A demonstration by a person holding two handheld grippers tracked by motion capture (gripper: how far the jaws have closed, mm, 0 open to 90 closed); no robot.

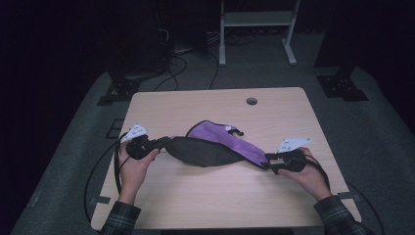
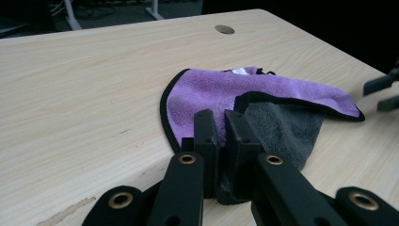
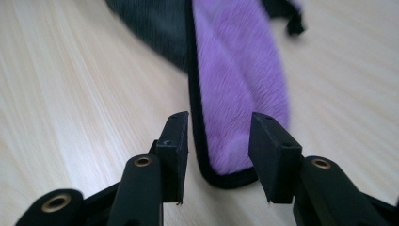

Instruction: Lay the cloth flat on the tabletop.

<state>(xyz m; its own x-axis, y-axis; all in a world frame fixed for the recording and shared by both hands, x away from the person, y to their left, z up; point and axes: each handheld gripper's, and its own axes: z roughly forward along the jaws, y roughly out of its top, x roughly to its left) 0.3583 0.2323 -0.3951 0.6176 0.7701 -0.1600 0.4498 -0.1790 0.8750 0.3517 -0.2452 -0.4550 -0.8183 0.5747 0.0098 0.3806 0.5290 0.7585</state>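
Note:
A cloth, purple on one face and dark grey on the other with a black hem, lies stretched across the middle of the wooden table. My left gripper holds its left end; in the left gripper view the jaws are shut on a grey corner of the cloth. My right gripper sits at the right end. In the right gripper view its jaws stand apart, with the purple corner of the cloth lying between them, the pads not pressing on it.
A round cable hole sits near the table's far edge. Behind the table a white frame and cables lie on the grey floor. Bare tabletop lies in front of and beyond the cloth.

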